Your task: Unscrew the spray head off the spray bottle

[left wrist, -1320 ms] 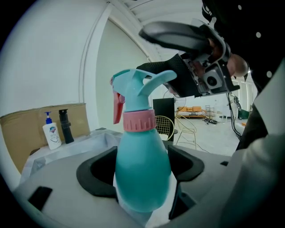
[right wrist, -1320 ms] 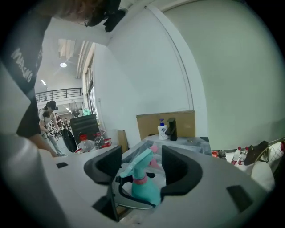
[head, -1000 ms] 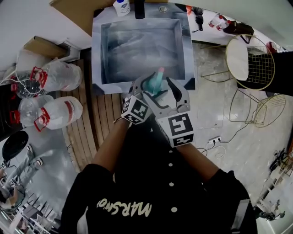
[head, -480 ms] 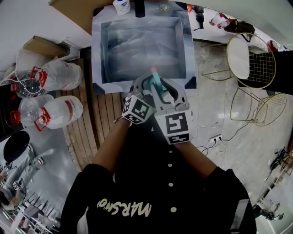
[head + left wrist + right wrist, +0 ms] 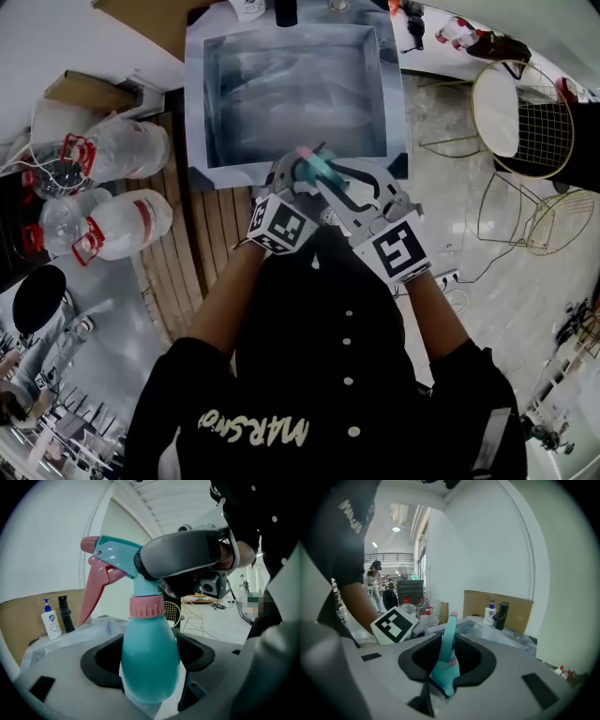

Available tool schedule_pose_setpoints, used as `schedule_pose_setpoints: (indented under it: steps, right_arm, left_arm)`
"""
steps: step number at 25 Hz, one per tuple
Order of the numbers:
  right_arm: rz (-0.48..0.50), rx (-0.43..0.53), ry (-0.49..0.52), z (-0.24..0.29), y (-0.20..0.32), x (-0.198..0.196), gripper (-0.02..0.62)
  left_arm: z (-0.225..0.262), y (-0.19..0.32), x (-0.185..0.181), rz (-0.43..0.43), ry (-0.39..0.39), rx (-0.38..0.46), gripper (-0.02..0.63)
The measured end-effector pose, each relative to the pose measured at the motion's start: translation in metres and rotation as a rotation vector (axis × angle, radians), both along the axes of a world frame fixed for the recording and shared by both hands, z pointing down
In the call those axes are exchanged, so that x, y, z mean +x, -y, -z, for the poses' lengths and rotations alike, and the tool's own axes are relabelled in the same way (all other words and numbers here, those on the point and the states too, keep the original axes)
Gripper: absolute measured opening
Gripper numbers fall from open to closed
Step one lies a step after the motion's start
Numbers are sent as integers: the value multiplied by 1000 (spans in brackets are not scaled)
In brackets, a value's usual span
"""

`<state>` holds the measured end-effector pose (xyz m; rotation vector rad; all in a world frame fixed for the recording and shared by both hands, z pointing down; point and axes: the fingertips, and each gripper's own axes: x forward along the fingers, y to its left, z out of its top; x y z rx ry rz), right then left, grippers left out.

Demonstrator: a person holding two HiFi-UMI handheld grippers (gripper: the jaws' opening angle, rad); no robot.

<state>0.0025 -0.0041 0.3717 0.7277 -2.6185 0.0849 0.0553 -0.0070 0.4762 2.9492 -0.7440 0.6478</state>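
Gripping the teal plastic spray bottle (image 5: 149, 667) round its belly, the left gripper (image 5: 150, 653) has both dark pads pressed against it and holds it just outside the near rim of the rectangular steel sink (image 5: 195, 112). The right gripper (image 5: 447, 660) is closing its jaws on the teal spray head (image 5: 448, 641), which sits between the pads above the pink ribbed collar (image 5: 146, 607), its pink trigger (image 5: 91, 592) pointing toward the sink. A white soap pump bottle (image 5: 48, 621) stands at the sink's far rim.
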Motion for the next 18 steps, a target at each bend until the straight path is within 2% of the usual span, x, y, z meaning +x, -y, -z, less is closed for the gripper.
schedule_pose_setpoints:
  steps: [5, 13, 18]
  right_arm:
    - [191, 11, 24, 0, -3, 2, 103]
    - [403, -20, 4, -3, -4, 1, 101]
    - [524, -5, 4, -2, -5, 3, 101]
  left_arm:
    - [0, 1, 3, -19, 2, 1, 370]
    - [0, 2, 2, -52, 8, 1, 370]
    - [1, 3, 4, -60, 7, 1, 370]
